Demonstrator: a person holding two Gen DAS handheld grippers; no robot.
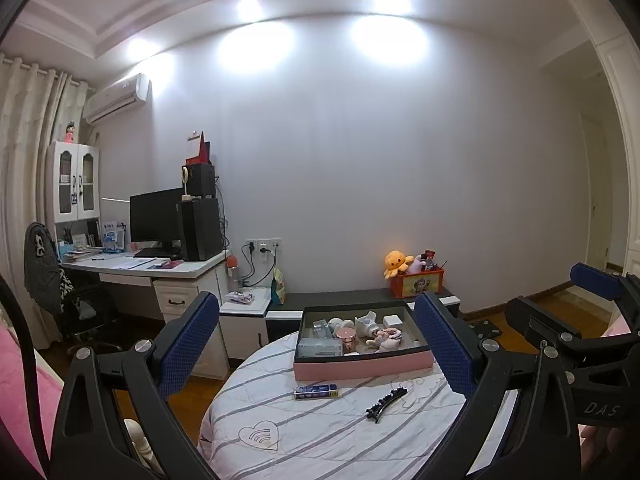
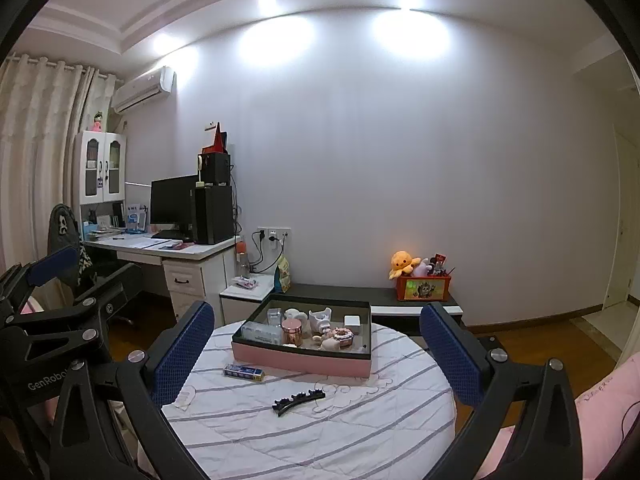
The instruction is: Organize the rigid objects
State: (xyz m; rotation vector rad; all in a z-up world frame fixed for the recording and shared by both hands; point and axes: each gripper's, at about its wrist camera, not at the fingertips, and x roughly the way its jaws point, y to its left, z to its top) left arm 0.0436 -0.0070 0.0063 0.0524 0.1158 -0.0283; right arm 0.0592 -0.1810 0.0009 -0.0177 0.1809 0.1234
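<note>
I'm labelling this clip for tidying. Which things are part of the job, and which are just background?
Job: pink box, blue packet, black hair clip, both open grippers.
Background: desk, monitor, orange plush, red toy bin.

ceiling spotlights glare on wall; dim room, fisheye-bent edges.

White desk (image 1: 160,270) against a pale wall (image 1: 380,160).

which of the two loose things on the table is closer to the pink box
The small blue packet. It lies just in front of the pink box, while the black hair clip sits nearer the grippers.
</note>
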